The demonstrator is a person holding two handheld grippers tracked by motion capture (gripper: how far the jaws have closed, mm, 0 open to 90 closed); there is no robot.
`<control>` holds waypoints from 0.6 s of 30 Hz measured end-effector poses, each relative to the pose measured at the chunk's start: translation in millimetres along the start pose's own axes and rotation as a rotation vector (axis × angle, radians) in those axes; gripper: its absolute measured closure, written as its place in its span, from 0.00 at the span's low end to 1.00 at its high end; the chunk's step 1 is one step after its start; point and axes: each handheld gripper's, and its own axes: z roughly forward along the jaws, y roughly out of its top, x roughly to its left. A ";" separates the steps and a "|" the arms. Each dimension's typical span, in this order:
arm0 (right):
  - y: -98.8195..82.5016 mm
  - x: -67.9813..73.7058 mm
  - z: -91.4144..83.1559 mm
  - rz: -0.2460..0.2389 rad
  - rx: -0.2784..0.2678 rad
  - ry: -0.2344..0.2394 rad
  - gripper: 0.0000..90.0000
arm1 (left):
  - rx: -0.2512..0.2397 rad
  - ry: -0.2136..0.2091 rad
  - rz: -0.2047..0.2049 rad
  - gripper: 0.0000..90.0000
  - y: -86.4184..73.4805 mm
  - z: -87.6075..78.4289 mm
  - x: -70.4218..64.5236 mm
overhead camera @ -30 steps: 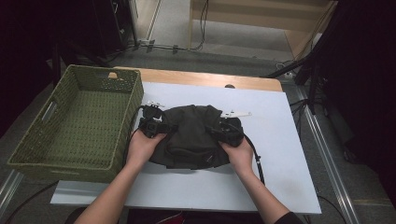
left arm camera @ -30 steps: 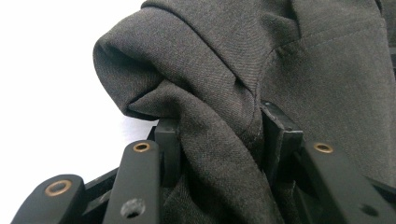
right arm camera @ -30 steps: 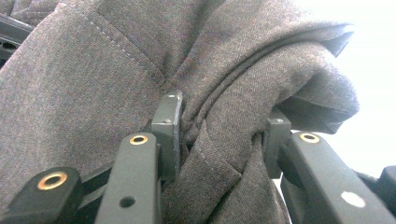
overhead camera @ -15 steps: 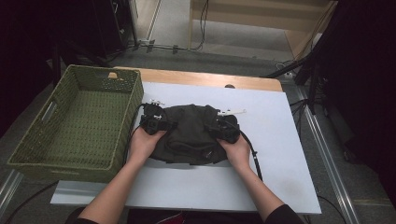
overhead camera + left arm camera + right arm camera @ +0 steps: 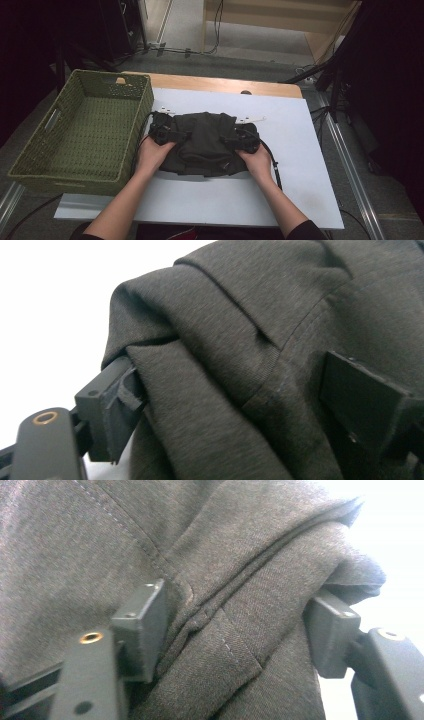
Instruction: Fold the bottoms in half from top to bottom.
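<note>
The dark garment (image 5: 202, 145) lies folded into a thick bundle on the white surface (image 5: 300, 150), just right of the green woven basket (image 5: 75, 130), and I have a hand at each end of it. My left gripper (image 5: 167, 132) sits at its left edge and my right gripper (image 5: 244, 140) at its right edge. In the left gripper view the jaws have just been opening: they stand spread with the folded edge of the cloth (image 5: 225, 365) between them, one jaw tucked under a fold and the other lying against the fabric, neither pinching it. In the right gripper view it is the same; the jaws have just been opening, and a seamed, layered fold (image 5: 235, 605) bulges between them without being squeezed. I judge this cloth to be soft, limp and fairly light, a knit that sags and unfolds the moment it is lifted from one point. It is not fragile or slippery, but the layers can slide over each other. To move it without spoiling the fold, I would bite deep over both outer edges, catching every layer, and lift both ends together and level.
</note>
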 end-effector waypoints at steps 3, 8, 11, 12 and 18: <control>0.0 -1.1 -2.3 -0.019 0.002 -0.005 0.26 | 0.001 -0.024 -0.002 0.00 0.2 1.9 -0.9; -0.3 -6.3 -10.1 -0.035 0.000 0.024 0.06 | 0.006 -0.043 0.026 0.00 0.5 1.9 -4.3; -0.5 -11.0 -16.6 -0.027 0.008 0.058 0.00 | 0.005 -0.051 0.036 0.00 0.8 2.5 -6.5; -0.7 -11.4 -19.3 -0.034 0.011 0.057 0.00 | 0.007 -0.050 0.042 0.00 0.8 2.5 -7.1; -4.2 -13.3 -33.6 -0.057 0.019 0.056 0.00 | 0.012 -0.041 0.050 0.00 0.6 4.4 -10.0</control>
